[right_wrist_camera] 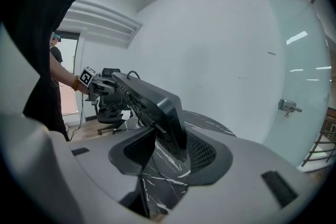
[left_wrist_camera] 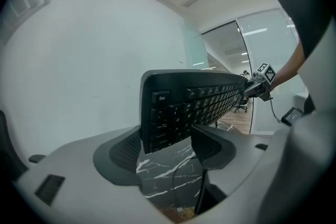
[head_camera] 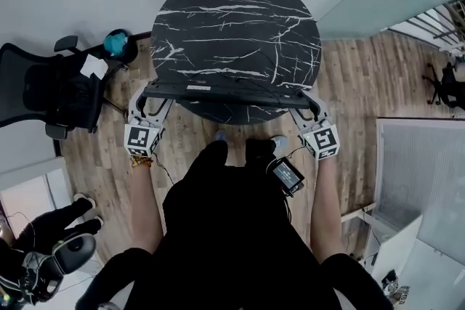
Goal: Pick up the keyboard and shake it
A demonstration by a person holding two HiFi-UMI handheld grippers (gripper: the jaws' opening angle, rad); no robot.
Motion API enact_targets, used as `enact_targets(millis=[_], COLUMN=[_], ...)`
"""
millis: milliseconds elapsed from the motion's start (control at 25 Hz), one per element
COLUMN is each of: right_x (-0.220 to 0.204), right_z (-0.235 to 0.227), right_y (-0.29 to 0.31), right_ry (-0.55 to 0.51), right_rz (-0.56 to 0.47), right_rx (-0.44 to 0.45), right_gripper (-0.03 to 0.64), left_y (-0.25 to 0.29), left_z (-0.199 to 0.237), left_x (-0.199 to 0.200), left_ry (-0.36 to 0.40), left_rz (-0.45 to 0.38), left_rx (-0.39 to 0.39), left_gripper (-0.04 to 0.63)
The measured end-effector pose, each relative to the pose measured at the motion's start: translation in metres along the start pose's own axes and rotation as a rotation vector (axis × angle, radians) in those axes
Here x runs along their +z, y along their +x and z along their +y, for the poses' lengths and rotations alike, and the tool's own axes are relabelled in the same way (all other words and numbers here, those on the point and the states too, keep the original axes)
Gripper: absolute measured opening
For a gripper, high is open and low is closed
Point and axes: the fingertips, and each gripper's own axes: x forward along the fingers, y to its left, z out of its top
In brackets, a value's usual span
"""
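left tongs (left_wrist_camera: 166,140): jaws spread wide, clamped across the left (Esc) end of the keyboard (left_wrist_camera: 195,101), one pad on each face
right tongs (right_wrist_camera: 169,148): same setup, jaws wide apart and pinching the right end, pads on both faces
keyboard spans straight between the two tongs, black, tipped steeply up on its long edge; key rows show in the left gripper view, plain back in the right gripper view
it sits over the near rim of the round black marble tabletop (head_camera: 234,18); looks clear of the surface, marble visible under its lower edge in both gripper views
black office chair (head_camera: 45,94) on the wood floor, left of the tabletop, well apart from the keyboard
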Motion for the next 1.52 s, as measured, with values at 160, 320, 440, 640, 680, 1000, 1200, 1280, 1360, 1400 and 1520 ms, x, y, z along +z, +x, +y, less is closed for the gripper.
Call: enact_targets(millis=[160,320,440,640,680,1000,1200,1280,1360,1400,1520], right_x=[-0.023,-0.050,-0.077,-0.110,-0.114,-0.156,-0.183,-0.192,-0.199,-0.200,-0.197], right_z=[0.010,0.024,0.035,0.046,0.047,0.050,0.053,0.055,0.054,0.052,0.045], right_y=[-0.005,-0.009,-0.010,-0.008,-0.008,0.004,0.012,0.015,0.018,0.020,0.027], right_ry=[0.014,0.042,0.067,0.093,0.097,0.160,0.193,0.214,0.241,0.254,0.286], right_rz=[0.040,0.079,0.128,0.187,0.193,0.267,0.309,0.331,0.344,0.344,0.341], right_rx=[0.014,0.027,0.040,0.069,0.072,0.124,0.152,0.168,0.178,0.179,0.177], right_gripper=[0.178,0.176,0.176,0.176,0.176,0.175,0.175,0.175,0.175,0.175,0.175], left_y=[-0.006,-0.009,-0.010,-0.012,-0.011,-0.008,-0.007,-0.005,-0.002,0.000,0.006], left_z=[-0.015,-0.025,-0.033,-0.046,-0.049,-0.067,-0.070,-0.071,-0.072,-0.071,-0.069], left_x=[-0.022,-0.042,-0.061,-0.091,-0.097,-0.147,-0.169,-0.174,-0.178,-0.180,-0.184], left_ry=[-0.019,-0.030,-0.048,-0.086,-0.092,-0.152,-0.182,-0.187,-0.189,-0.187,-0.181], left_rz=[0.051,0.094,0.134,0.188,0.197,0.284,0.324,0.347,0.362,0.366,0.380], left_rx=[-0.017,-0.032,-0.032,-0.031,-0.033,-0.043,-0.032,-0.036,-0.041,-0.044,-0.056], left_gripper=[0.288,0.288,0.288,0.288,0.288,0.289,0.291,0.291,0.290,0.290,0.290])
